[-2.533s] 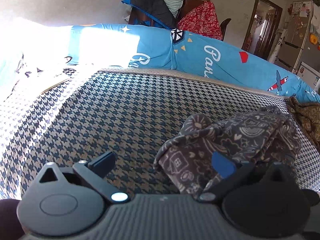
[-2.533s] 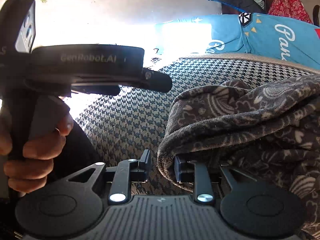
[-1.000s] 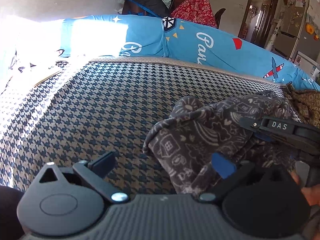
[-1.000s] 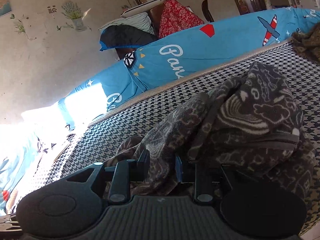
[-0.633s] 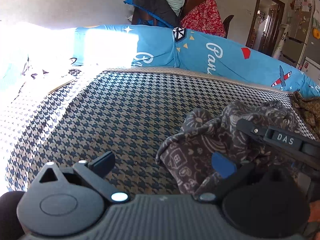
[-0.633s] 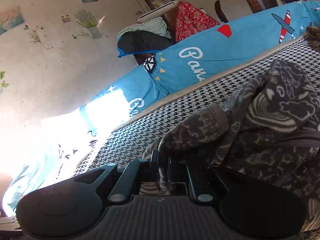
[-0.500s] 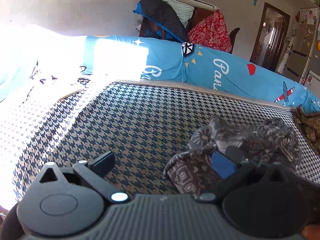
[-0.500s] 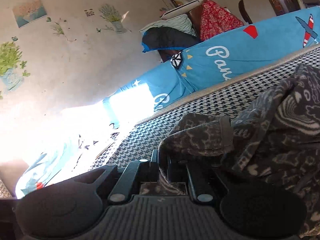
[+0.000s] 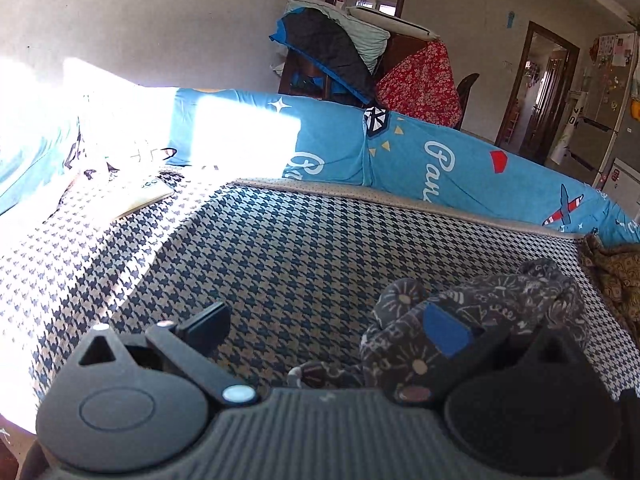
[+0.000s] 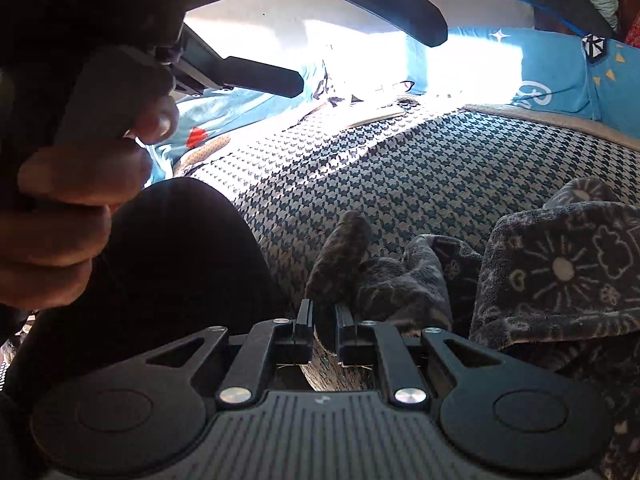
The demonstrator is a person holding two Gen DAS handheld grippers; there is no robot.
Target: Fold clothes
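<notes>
Now pinches a fleece garment (image 10: 400, 280) edge between nearly closed right gripper (image 10: 324, 320) jaws; lies bunched on houndstooth cover (image 9: 280, 248), beside left gripper (image 9: 324, 320), gaping, empty. Could slip: thin bite.

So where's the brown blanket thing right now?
In the left wrist view the brown patterned cloth lies at the far right edge of the checked bed cover, just past the crumpled grey garment and below the blue bolster.

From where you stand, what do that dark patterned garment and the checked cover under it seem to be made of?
The dark patterned garment looks like soft fleece: fuzzy, matte nap, thick rounded folds. The checked cover looks like flat woven cloth, tight houndstooth without pile; which fibre, I cannot tell.
</notes>
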